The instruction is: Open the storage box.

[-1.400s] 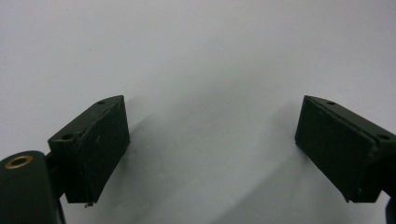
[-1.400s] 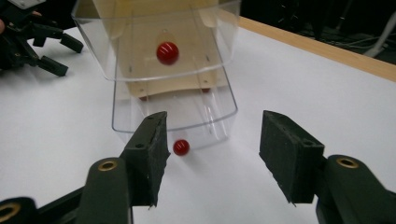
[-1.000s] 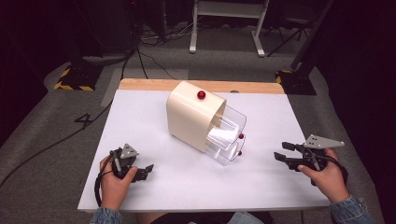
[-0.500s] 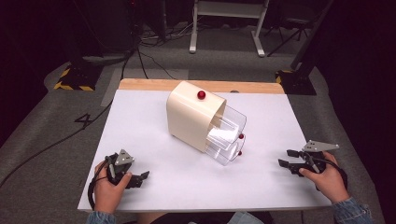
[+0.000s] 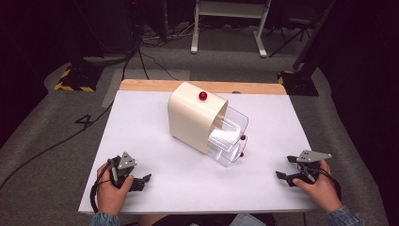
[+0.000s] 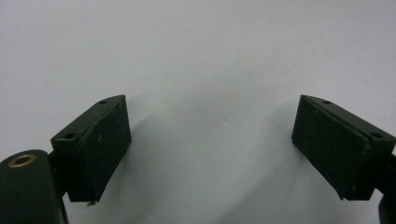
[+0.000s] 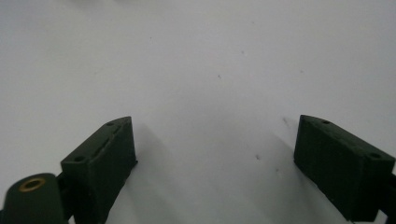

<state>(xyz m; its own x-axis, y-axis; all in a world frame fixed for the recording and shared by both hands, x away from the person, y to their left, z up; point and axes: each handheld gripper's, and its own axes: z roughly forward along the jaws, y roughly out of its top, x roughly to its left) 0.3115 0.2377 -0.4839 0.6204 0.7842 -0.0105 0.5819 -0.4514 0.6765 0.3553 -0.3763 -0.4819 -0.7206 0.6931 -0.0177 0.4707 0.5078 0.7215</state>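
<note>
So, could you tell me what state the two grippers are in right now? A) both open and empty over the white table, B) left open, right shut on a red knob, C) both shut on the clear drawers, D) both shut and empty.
A: in each gripper view the two black jaws stand wide apart with only the bare white table between them, and the left gripper and right gripper sit well away from the cream box.

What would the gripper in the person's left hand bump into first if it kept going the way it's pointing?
Probably nothing soon: the left gripper points right along the bare white table, passing in front of the cream box.
</note>
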